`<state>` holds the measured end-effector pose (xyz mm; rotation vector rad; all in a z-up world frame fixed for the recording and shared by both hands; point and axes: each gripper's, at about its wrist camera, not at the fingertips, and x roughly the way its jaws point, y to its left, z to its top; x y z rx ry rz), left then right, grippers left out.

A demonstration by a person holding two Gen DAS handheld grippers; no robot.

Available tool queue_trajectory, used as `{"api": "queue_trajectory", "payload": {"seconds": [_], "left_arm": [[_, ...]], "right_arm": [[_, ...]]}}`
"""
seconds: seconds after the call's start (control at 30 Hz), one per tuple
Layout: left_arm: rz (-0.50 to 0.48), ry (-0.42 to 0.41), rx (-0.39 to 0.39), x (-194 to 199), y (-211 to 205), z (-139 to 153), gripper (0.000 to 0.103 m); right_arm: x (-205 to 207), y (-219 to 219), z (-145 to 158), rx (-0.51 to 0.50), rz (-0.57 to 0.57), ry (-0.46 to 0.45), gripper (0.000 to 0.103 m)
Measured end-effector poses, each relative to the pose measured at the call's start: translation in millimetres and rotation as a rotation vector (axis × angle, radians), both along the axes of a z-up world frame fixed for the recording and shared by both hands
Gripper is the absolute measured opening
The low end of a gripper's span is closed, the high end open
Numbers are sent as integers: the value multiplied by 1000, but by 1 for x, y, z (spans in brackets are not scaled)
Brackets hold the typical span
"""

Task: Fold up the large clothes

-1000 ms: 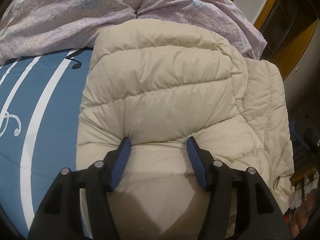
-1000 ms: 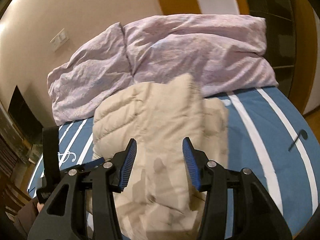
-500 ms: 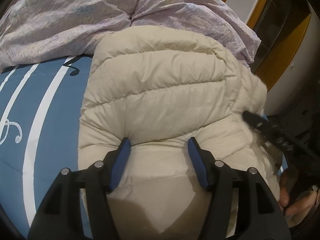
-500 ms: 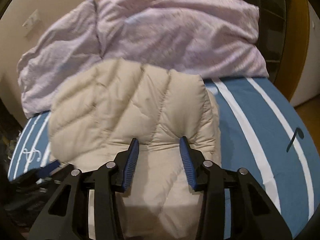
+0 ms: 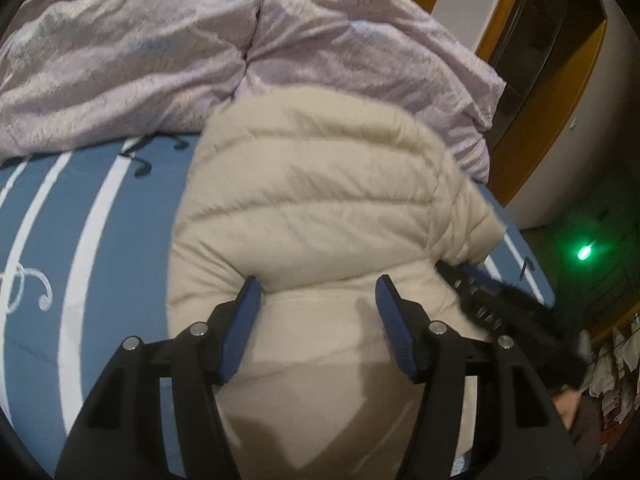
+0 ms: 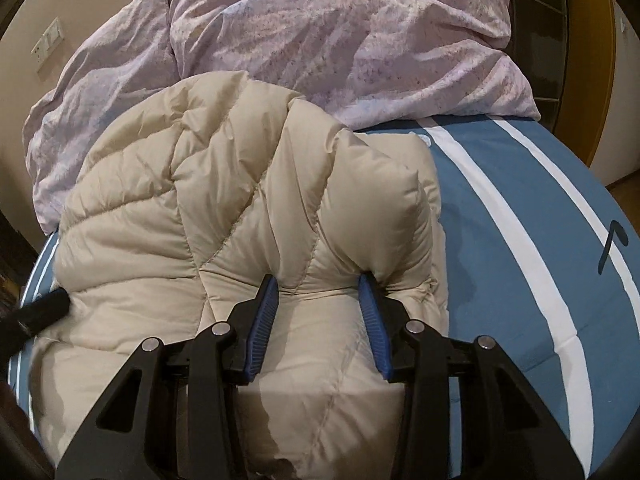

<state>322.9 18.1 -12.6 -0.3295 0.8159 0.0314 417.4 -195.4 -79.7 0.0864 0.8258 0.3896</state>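
Note:
A cream quilted puffer jacket [image 5: 312, 200] lies folded on the blue bed sheet [image 5: 100, 220]. My left gripper [image 5: 317, 280] is shut on its near edge, and the padding bulges past the blue pads. In the right wrist view the jacket [image 6: 240, 184] fills the middle, and my right gripper [image 6: 317, 278] pinches a thick fold of it. The right gripper's black body [image 5: 480, 304] shows at the jacket's right edge in the left wrist view. A black tip of the left gripper [image 6: 40, 312] shows at the jacket's left edge in the right wrist view.
A crumpled lilac duvet [image 5: 160, 60] is heaped behind the jacket, touching its far edge. The blue sheet with white stripes [image 6: 500, 220] stretches to the right. A wall switch [image 6: 48, 44] is at the far left. Wooden door frames [image 5: 540, 100] stand beyond the bed.
The right gripper came down with its part of the jacket and now presses it flat on the bed. The jacket's right side panel is folded in. The left gripper rose slightly.

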Motion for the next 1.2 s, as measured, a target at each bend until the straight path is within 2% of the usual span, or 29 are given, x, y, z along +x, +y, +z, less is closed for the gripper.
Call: {"api": "queue_trajectory", "payload": {"seconds": [0.07, 0.2, 0.33, 0.47, 0.6, 0.67, 0.77, 1.0, 1.13, 1.2], "left_arm": [[9, -25, 26, 2, 3, 11, 60], [34, -66, 141, 18, 5, 32, 62], [40, -67, 251, 41, -2, 33, 62], [44, -42, 299, 60, -6, 19, 63], [70, -12, 349, 68, -8, -9, 76], [80, -17, 383, 67, -11, -23, 77], [93, -44, 399, 65, -10, -36, 78], [118, -49, 441, 68, -15, -47, 80], [120, -26, 420, 73, -11, -50, 84], [121, -10, 404, 75, -8, -52, 86]], "right_arm": [[1, -1, -1, 5, -2, 0, 43], [1, -1, -3, 8, -2, -6, 43], [0, -2, -4, 19, -1, -9, 44], [0, -3, -5, 27, 3, -12, 44], [-2, -4, -5, 32, 3, -24, 44], [-3, -4, -5, 37, 2, -30, 44], [-5, -4, -5, 35, 0, -43, 44], [-5, -3, -6, 22, -3, -58, 44], [-5, -3, -6, 12, -4, -58, 44], [-4, 1, -2, -29, 6, -47, 45]]}}
